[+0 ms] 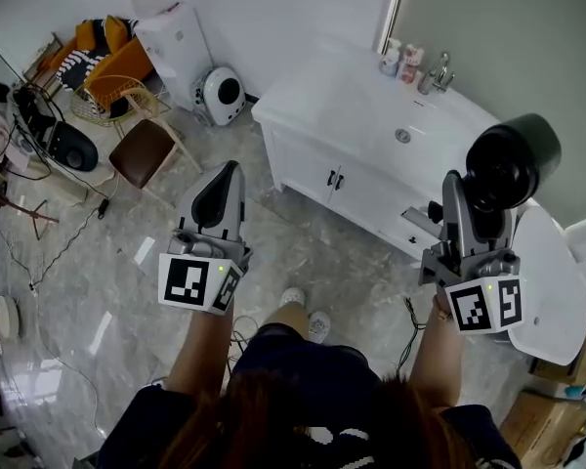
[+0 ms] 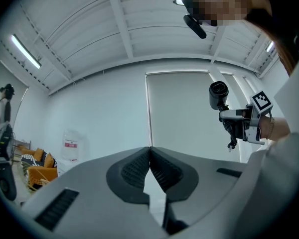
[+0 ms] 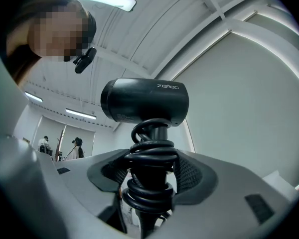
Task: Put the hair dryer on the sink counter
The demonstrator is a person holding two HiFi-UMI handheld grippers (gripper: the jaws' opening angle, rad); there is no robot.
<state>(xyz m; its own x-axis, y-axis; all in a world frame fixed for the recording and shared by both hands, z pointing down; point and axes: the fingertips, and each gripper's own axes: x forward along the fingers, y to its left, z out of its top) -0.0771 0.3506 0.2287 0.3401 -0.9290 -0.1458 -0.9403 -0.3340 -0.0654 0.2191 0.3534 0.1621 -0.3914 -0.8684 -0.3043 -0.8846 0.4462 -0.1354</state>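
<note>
A black hair dryer (image 1: 513,159) stands upright in my right gripper (image 1: 469,213), which is shut on its handle with the cord wound round it. In the right gripper view the dryer's body (image 3: 144,101) sits above the jaws and the coiled cord (image 3: 150,176) fills the gap between the pads. My left gripper (image 1: 220,189) is held up at the left, shut with nothing in it; its pads (image 2: 137,169) meet in the left gripper view. The white sink counter (image 1: 352,96) lies below, ahead and between the grippers, with a basin and tap (image 1: 435,74).
Bottles (image 1: 402,62) stand at the counter's back by the tap. A white round-topped thing (image 1: 552,281) sits under my right gripper. On the floor at the left are a brown chair (image 1: 146,149), a small white heater (image 1: 222,94), a basket and cables. A mirror (image 1: 508,37) is behind the sink.
</note>
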